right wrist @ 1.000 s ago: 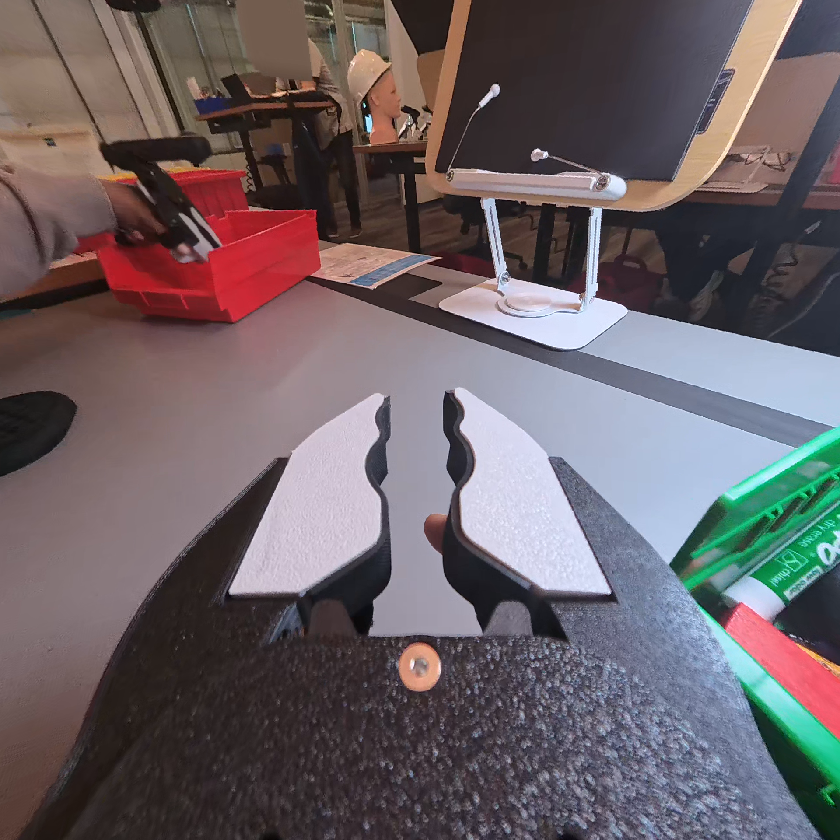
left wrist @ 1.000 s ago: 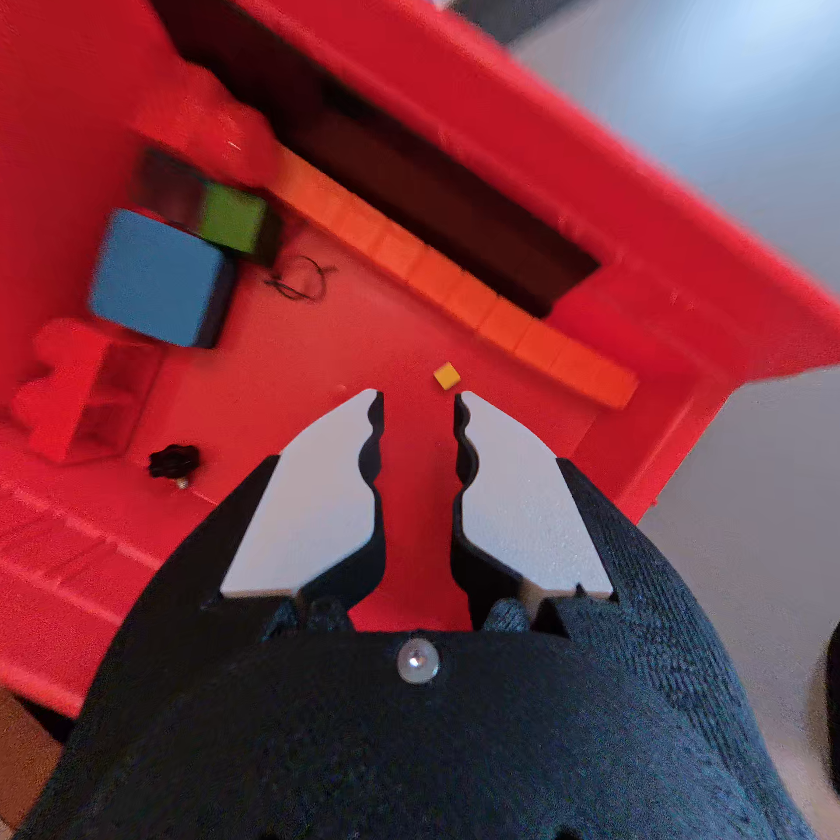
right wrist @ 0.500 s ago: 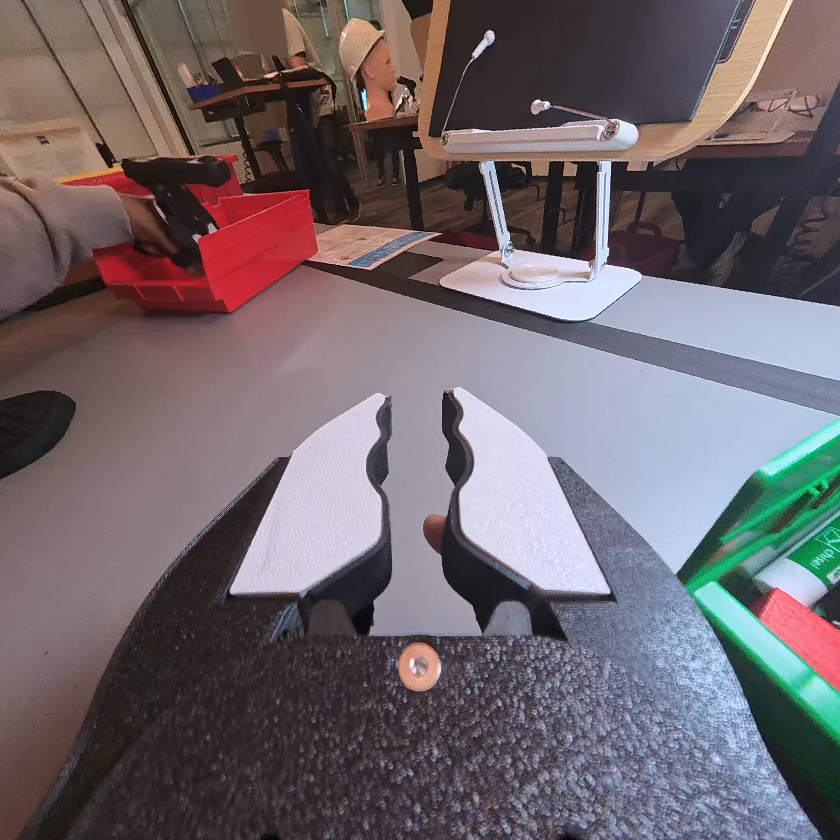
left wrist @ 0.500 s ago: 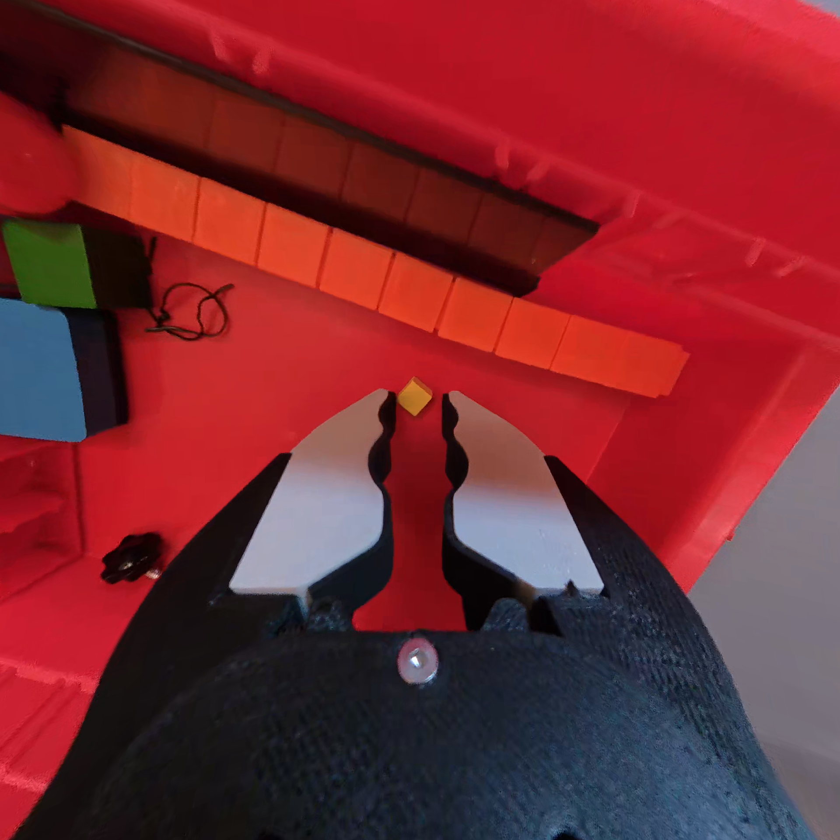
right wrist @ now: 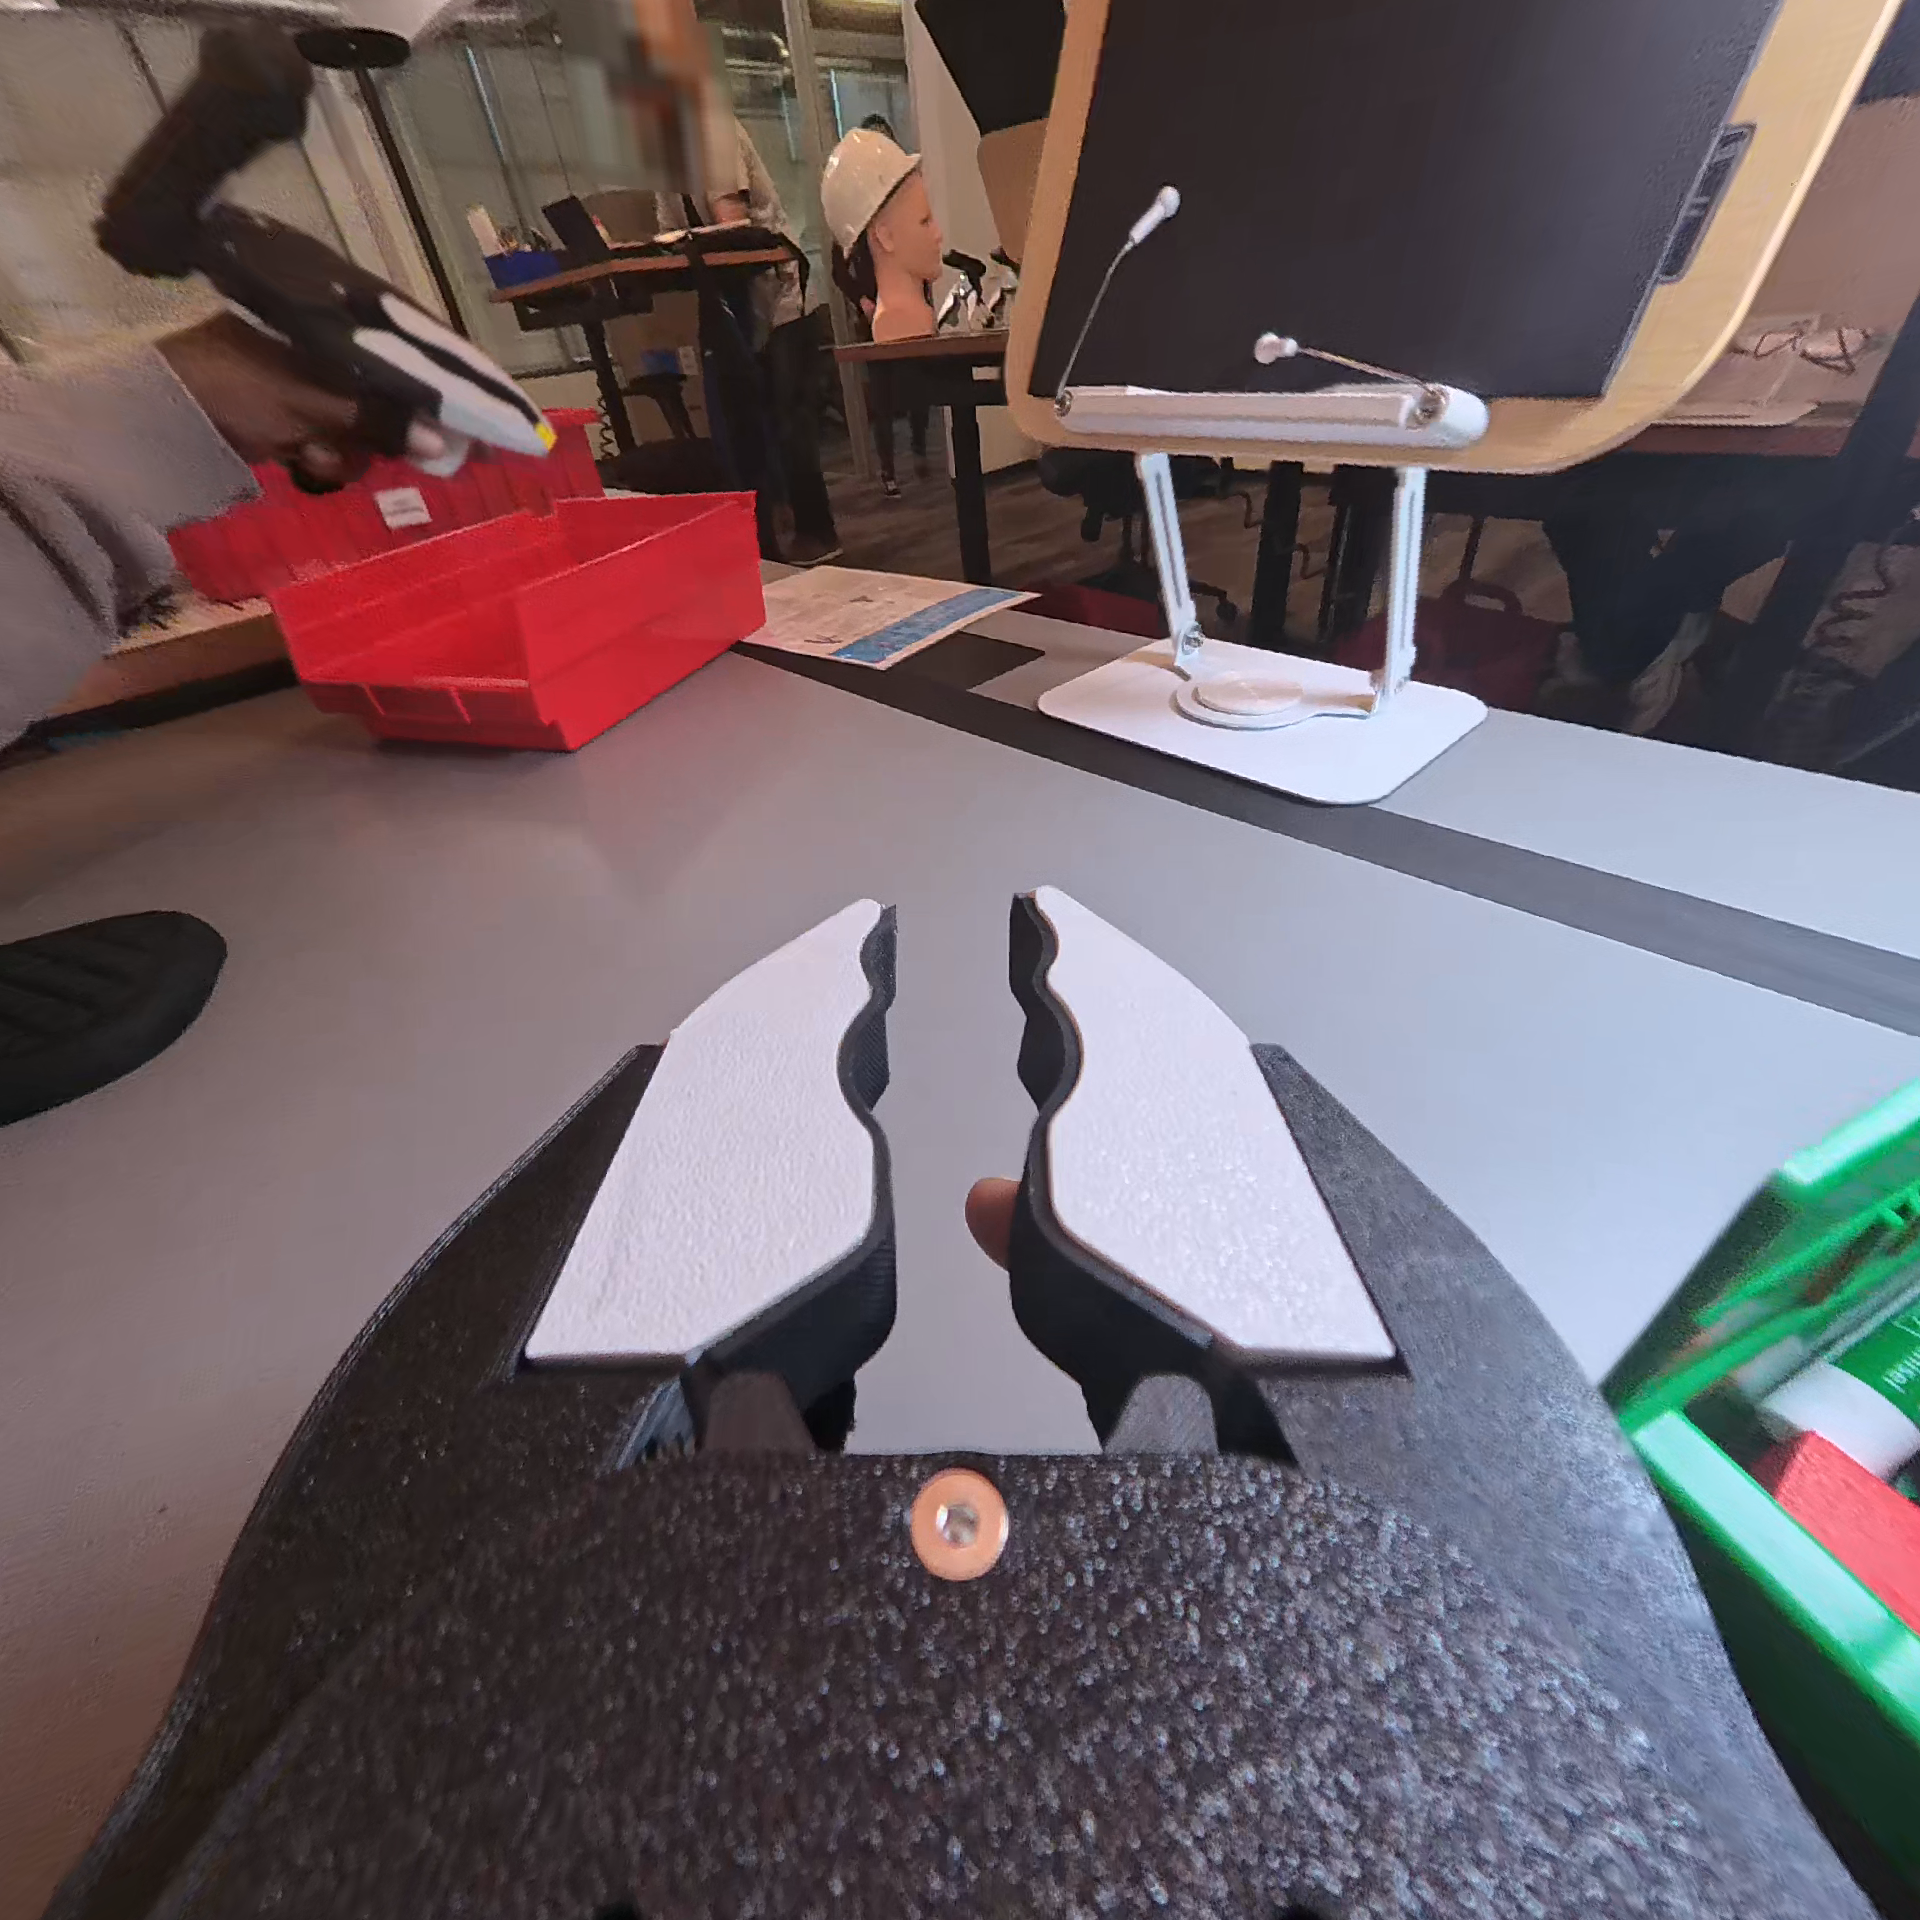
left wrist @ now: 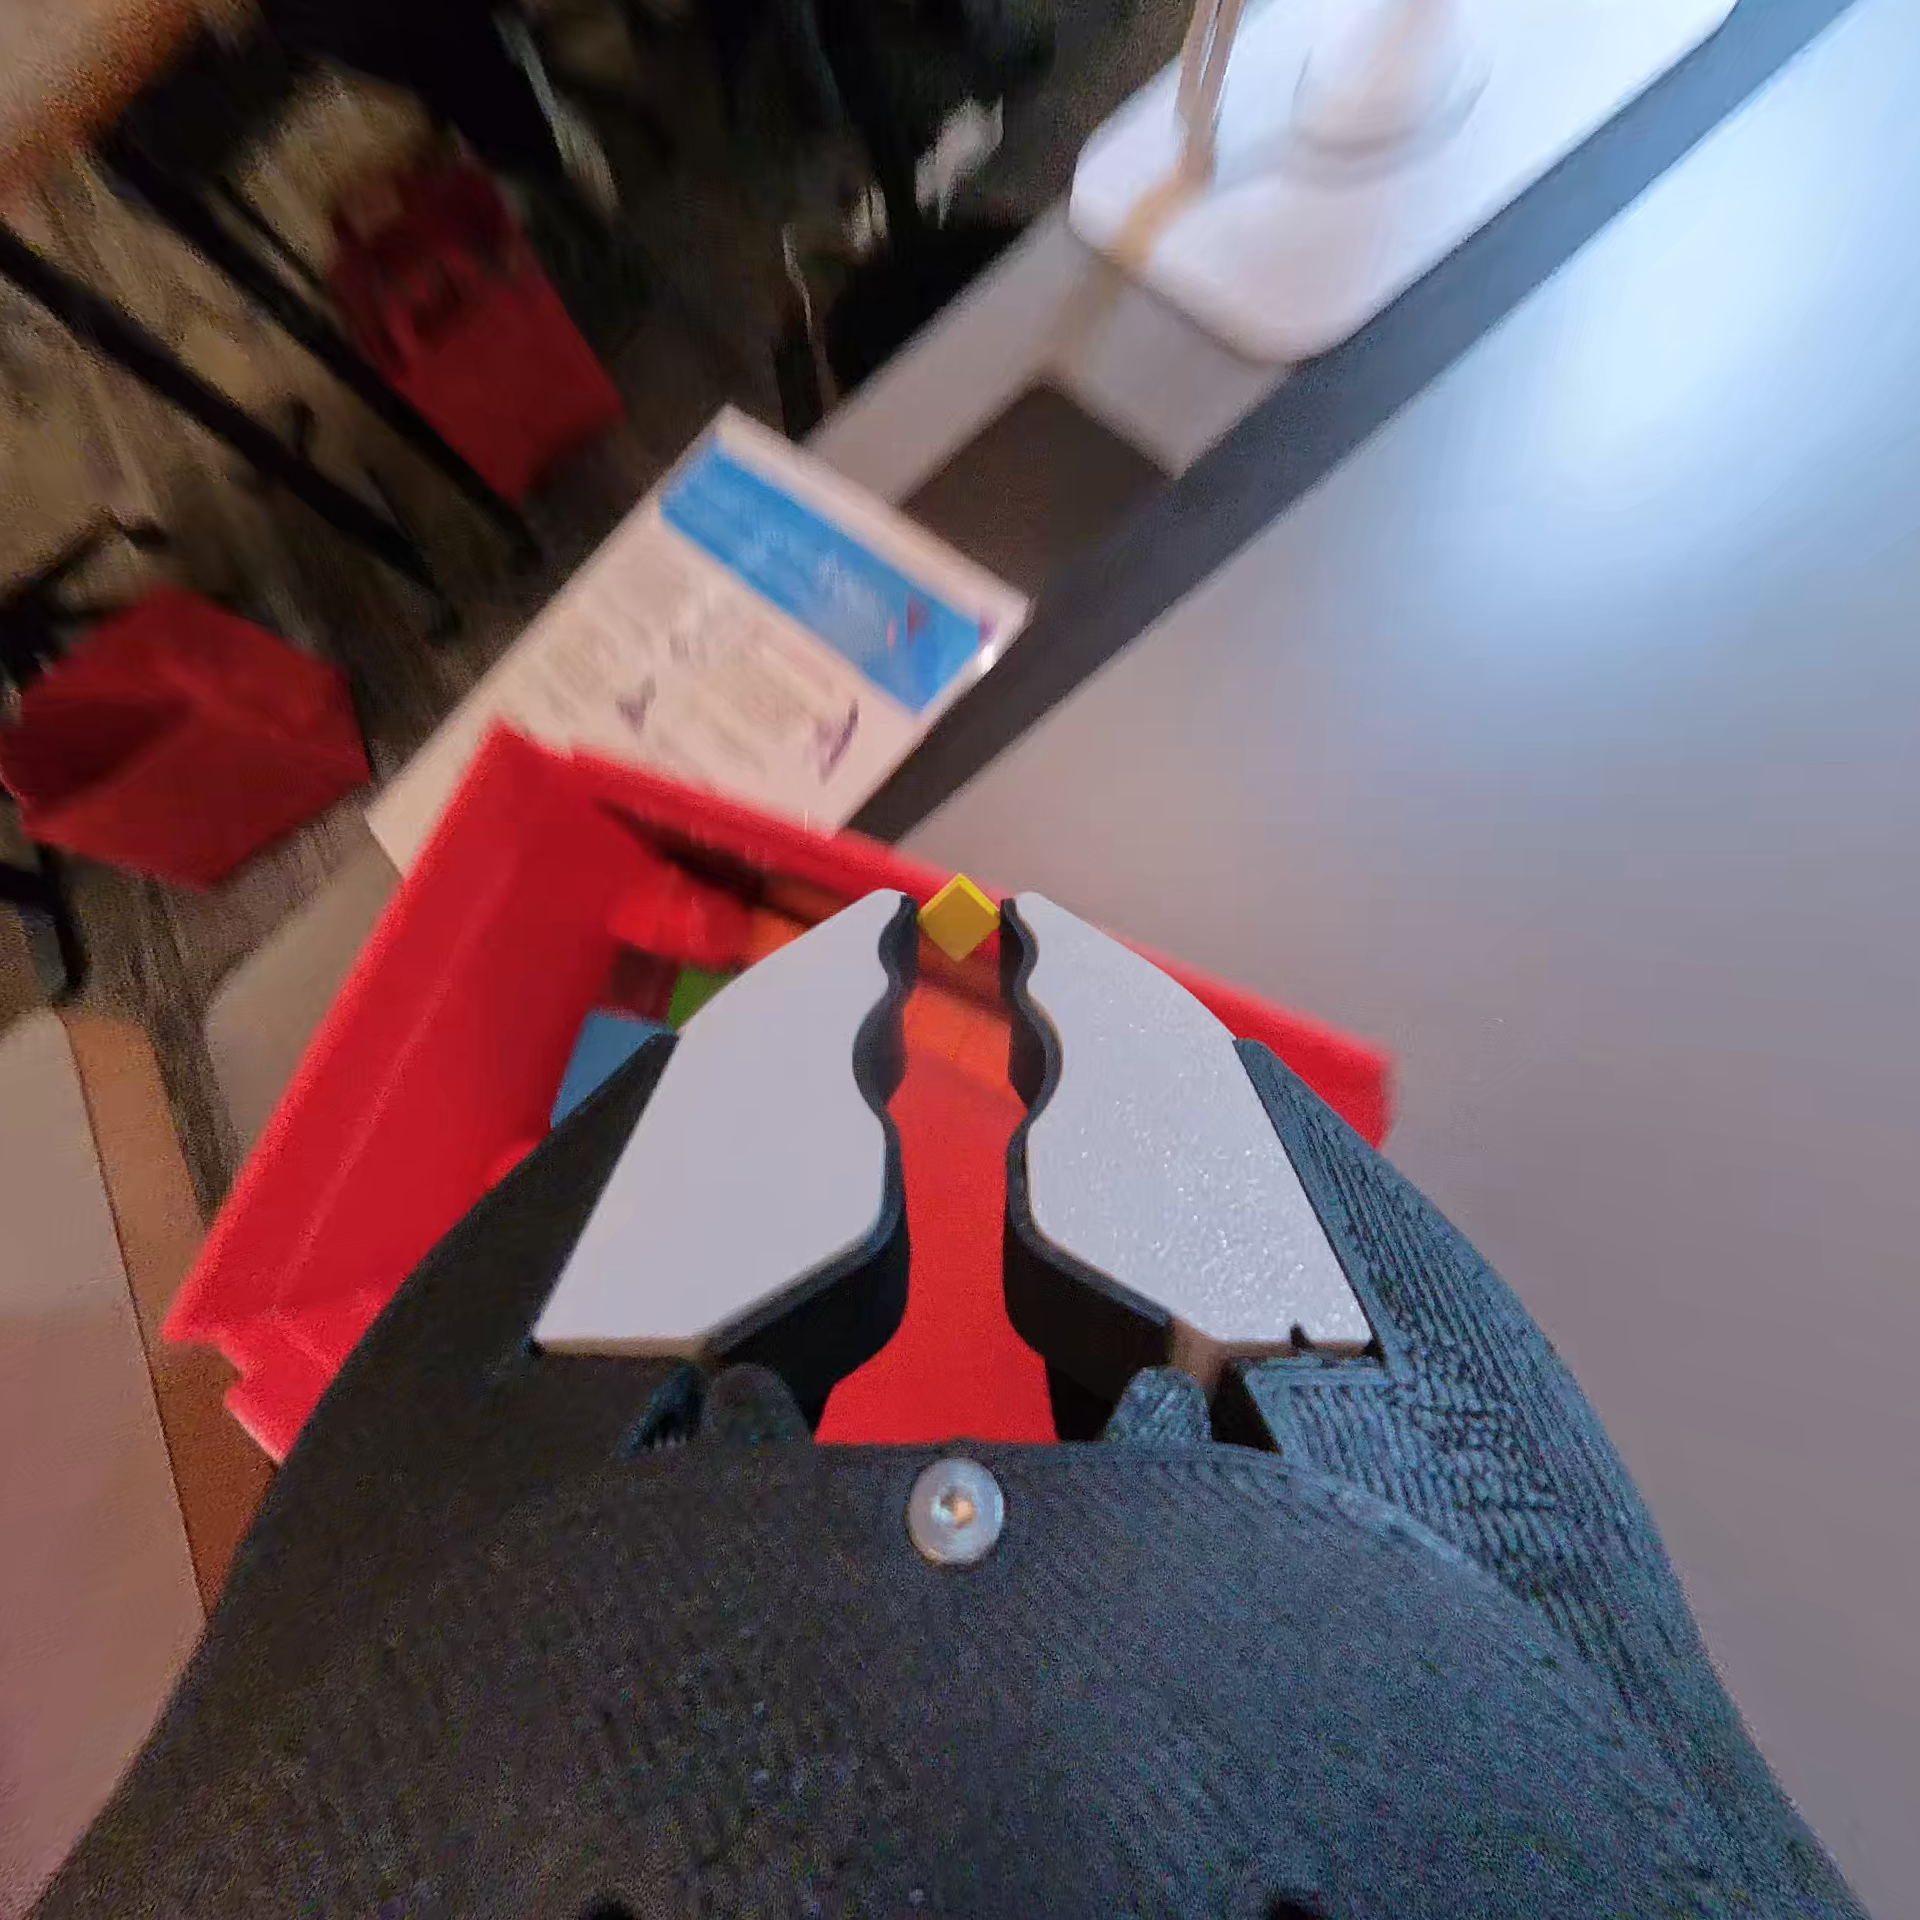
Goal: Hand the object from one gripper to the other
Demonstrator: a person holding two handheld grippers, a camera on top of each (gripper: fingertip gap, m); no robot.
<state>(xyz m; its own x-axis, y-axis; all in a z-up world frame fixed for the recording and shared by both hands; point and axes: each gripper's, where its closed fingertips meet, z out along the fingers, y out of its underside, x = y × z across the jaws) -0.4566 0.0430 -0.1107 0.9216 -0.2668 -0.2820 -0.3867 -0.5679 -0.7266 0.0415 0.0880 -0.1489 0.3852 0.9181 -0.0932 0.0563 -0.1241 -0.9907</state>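
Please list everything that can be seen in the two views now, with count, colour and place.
cube: one, yellow, held at the left gripper's tips
bin: one, red, far left on the table
table: one, grey with a dark stripe
paper sheet: one, white and blue, behind the red bin
stand: one, white, holding a dark board
crate: one, green, right edge
left gripper: black and white, shut on the cube, above the red bin
right gripper: black and white, open, empty

Between my two grippers the grey table [right wrist: 727, 831] lay bare, an open lane. The red bin [right wrist: 520, 644] stood at its left edge, the white tablet stand [right wrist: 1268, 717] behind, and a green bin [right wrist: 1787, 1455] crowded my right gripper [right wrist: 951, 914].
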